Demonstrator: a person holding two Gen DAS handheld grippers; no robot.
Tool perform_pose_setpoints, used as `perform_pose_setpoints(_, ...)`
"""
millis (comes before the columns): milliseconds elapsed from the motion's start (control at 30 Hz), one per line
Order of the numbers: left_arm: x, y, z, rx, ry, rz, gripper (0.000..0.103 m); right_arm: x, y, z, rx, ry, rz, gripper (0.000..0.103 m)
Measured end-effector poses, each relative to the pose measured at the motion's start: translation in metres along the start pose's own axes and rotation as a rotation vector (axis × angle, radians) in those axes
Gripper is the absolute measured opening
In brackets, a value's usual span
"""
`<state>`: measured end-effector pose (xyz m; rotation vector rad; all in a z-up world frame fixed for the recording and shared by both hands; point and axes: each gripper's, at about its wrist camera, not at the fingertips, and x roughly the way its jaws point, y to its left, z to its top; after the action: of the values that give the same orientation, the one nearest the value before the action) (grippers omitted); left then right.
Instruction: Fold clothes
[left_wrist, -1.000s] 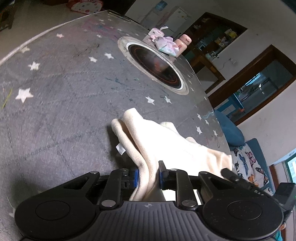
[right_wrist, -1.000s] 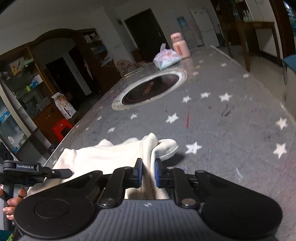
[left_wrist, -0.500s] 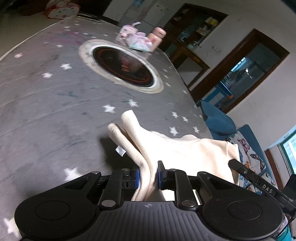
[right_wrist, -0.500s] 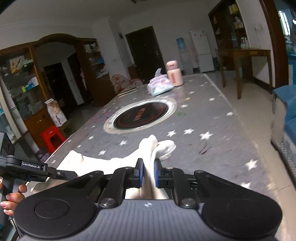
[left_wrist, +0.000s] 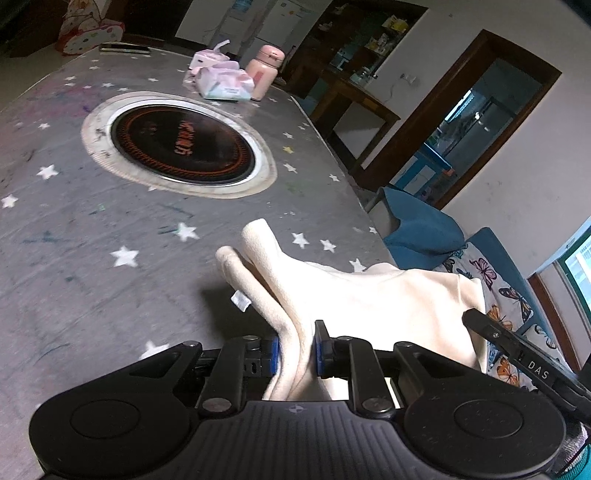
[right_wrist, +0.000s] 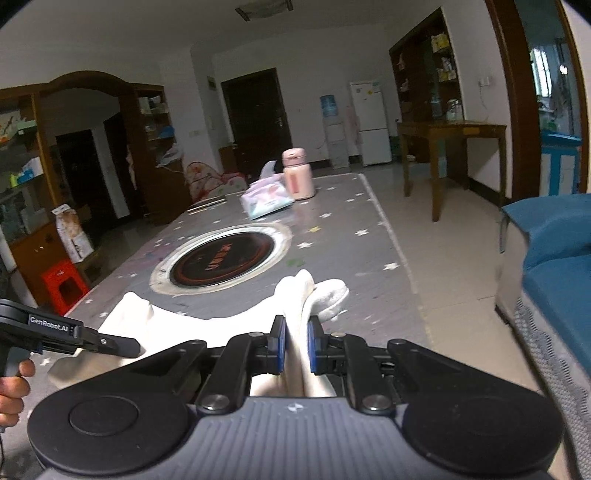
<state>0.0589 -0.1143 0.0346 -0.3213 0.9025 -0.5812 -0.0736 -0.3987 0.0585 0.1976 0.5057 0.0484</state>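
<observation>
The cream garment (left_wrist: 369, 295) is held off the star-patterned table (left_wrist: 74, 236), on the near side of the round inset burner (left_wrist: 177, 147). The left gripper (left_wrist: 295, 350) is clamped on one bunched end; the right gripper (right_wrist: 295, 343) is clamped on the other. The long axis of the cloth is stretched between the two grippers — crosswise to both. Neither gripper is judged nearer. The next lay-down would be directed toward the burner — forward along the fingers.

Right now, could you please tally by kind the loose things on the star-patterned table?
Cream garment: 1
Tissue packs: 2
Pink bottle: 1
Flat dark item at the far edge: 1
Total: 5
</observation>
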Motion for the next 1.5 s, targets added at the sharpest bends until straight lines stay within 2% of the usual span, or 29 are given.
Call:
perform_pose_setpoints(300, 0.03, -0.02, 0.004, 0.036, 0.03, 0.02, 0.019, 0.007, -0.024, 0.002, 0.005, 0.012, -0.053, 0.011)
perform_pose_setpoints(600, 0.044, -0.026, -0.001, 0.057, 0.058, 0.042, 0.019, 0.017, -0.04, -0.004, 0.001, 0.045, -0.083, 0.011)
perform_pose_setpoints(1200, 0.057, -0.018, -0.008, 0.074, 0.103, 0.072, 0.02, 0.031, -0.046, -0.015, -0.022, 0.103, -0.122, 0.011)
perform_pose_setpoints(1500, 0.052, -0.015, -0.015, 0.086, 0.117, 0.06, 0.021, 0.036, -0.046, -0.025, -0.05, 0.142, -0.143, 0.011)
